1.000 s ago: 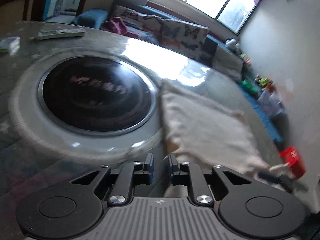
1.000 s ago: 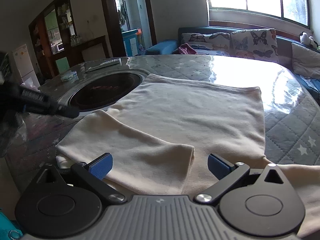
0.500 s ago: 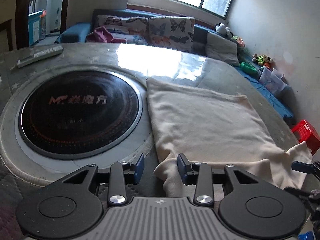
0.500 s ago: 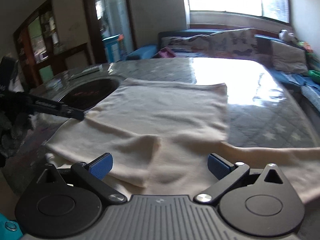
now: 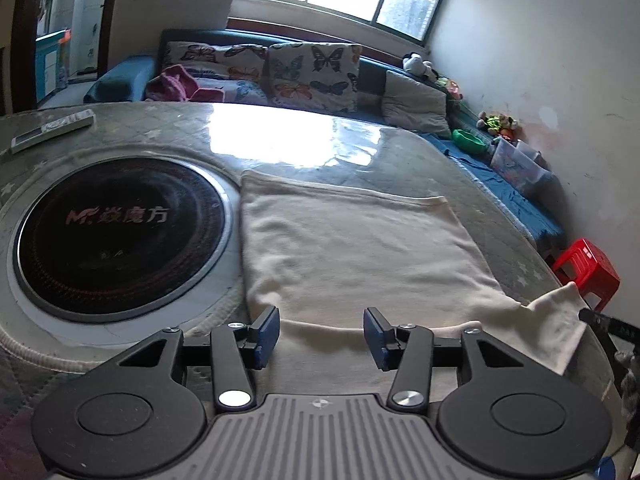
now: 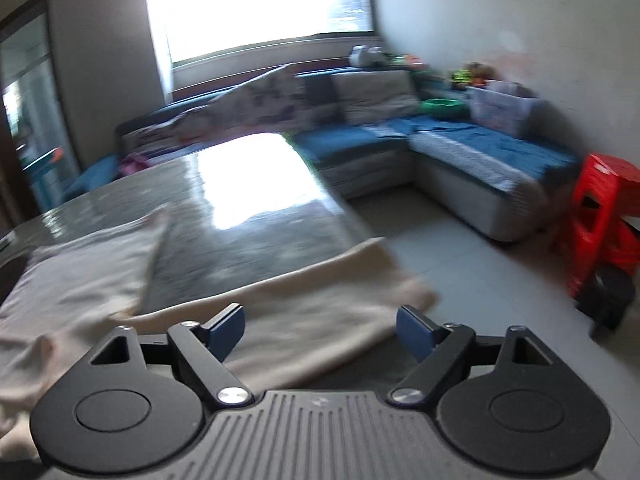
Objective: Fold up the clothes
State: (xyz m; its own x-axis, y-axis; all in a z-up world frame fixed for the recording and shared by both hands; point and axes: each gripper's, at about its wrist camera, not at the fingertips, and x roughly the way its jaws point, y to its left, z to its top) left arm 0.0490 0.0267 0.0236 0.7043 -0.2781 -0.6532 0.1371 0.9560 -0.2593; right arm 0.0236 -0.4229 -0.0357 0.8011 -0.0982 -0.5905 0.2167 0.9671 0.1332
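Cream garment (image 5: 360, 248) spread flat on the round table (image 5: 400, 148), just right of the black induction hob (image 5: 120, 232); soft, faintly rumpled, far edge straight, one sleeve trailing off toward the table's right rim. Left gripper (image 5: 320, 332) parted wide over the near hem, grasping nothing. Right gripper (image 6: 320, 330) likewise spread, empty, above the blurred sleeve (image 6: 312, 312).

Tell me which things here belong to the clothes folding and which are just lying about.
Job:
cream garment
left gripper, jaws open
right gripper, jaws open

Lying about:
round cooktop
remote
red stool
butterfly cushions
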